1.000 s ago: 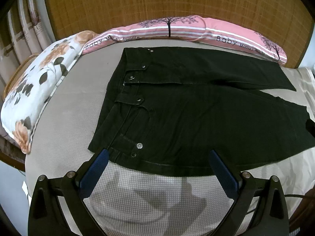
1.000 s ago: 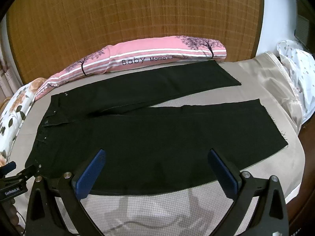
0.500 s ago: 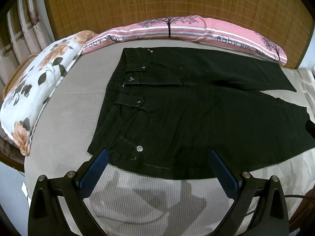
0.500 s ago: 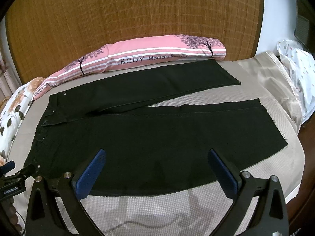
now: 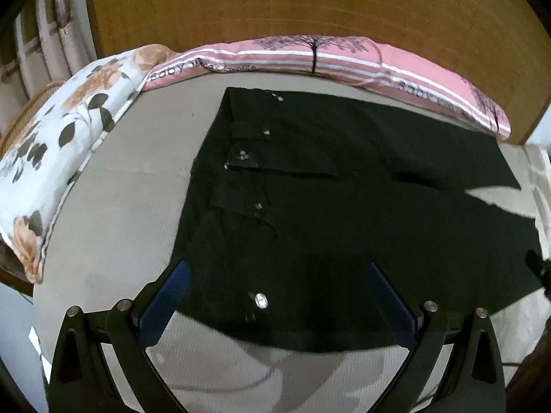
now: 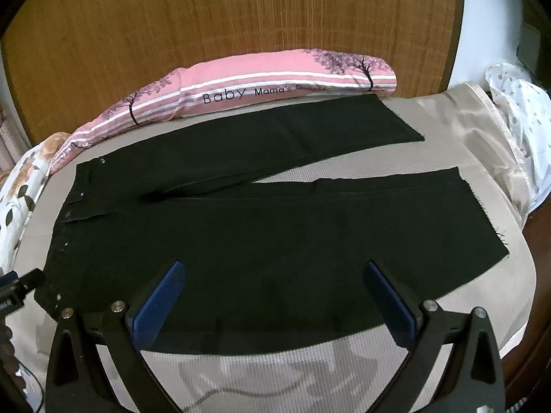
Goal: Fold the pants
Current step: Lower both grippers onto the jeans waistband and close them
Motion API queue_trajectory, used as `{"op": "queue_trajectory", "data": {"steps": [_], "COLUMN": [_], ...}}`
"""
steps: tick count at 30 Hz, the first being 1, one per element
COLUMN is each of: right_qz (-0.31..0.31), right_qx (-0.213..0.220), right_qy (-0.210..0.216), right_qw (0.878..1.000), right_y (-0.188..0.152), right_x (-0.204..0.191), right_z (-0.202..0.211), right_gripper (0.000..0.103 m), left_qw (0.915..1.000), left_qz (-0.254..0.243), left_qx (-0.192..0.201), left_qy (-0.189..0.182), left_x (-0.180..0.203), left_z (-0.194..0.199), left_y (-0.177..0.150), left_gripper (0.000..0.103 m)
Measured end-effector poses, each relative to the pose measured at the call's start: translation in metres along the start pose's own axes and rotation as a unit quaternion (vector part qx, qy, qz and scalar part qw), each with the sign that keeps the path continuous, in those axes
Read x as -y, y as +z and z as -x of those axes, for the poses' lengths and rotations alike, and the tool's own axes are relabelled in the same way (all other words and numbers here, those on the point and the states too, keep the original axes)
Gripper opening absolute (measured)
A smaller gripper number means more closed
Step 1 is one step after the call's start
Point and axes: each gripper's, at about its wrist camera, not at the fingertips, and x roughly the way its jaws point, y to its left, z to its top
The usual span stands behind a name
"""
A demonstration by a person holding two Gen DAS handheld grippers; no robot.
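Observation:
Black pants (image 6: pixel 275 227) lie flat on the bed, waistband to the left, both legs spread apart toward the right. In the left wrist view the waist end of the pants (image 5: pixel 310 213) with its metal buttons fills the middle. My left gripper (image 5: pixel 275 289) is open, its blue pads over the near waist corner. My right gripper (image 6: pixel 275 289) is open, its blue pads over the near edge of the near leg. Neither holds cloth.
A pink pillow (image 6: pixel 261 89) lies along the bamboo headboard behind the pants. A floral pillow (image 5: pixel 62 144) sits at the left. A white dotted cloth (image 6: pixel 520 103) lies at the far right. The beige mattress (image 6: pixel 447 137) drops off at the right and near edges.
Both grippers have moved forward and lower toward the pants, so the near edge now lies between the pads. The pants have not moved.

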Motion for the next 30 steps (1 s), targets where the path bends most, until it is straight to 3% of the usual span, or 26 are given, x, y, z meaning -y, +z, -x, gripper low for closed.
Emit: {"op": "queue_trajectory", "data": {"steps": [10,13,16,17,20,22,26,28,30], "right_qz": [0.024,0.036,0.04,0.04,0.035,0.035,0.04,0.044,0.05], "right_qx": [-0.029,-0.027,-0.028,-0.028,-0.035,-0.039,-0.05,-0.056,-0.063], "right_qy": [0.018,0.034,0.053,0.06,0.091,0.101,0.117,0.124,0.126], "right_qw": [0.999,0.998,0.997,0.997,0.995,0.993,0.991,0.99,0.989], "right_y": [0.03,0.044,0.057,0.061,0.074,0.081,0.09,0.092,0.095], "right_x": [-0.02,-0.032,-0.047,-0.05,-0.065,-0.074,-0.093,-0.101,-0.109], "right_z": [-0.038,-0.049,-0.063,-0.067,-0.084,-0.094,-0.115,-0.123,-0.134], "right_gripper": [0.103,0.103,0.103,0.103,0.103,0.103,0.103,0.103,0.103], "left_qw": [0.9981,0.996,0.9929,0.9914,0.982,0.9735,0.9585,0.947,0.9417], "left_qz": [0.058,0.082,0.098,0.102,0.121,0.131,0.164,0.195,0.211], "left_qx": [0.001,0.003,0.004,0.002,-0.015,-0.023,-0.059,-0.078,-0.09], "left_qy": [-0.019,-0.037,-0.067,-0.082,-0.144,-0.186,-0.226,-0.243,-0.246], "left_x": [-0.053,-0.074,-0.093,-0.097,-0.112,-0.12,-0.133,-0.141,-0.148], "left_z": [-0.032,-0.045,-0.059,-0.063,-0.085,-0.102,-0.14,-0.164,-0.181], "left_y": [0.065,0.088,0.112,0.118,0.143,0.158,0.181,0.188,0.194], "left_gripper": [0.097,0.086,0.066,0.054,0.042,0.042,0.042,0.042,0.042]}}
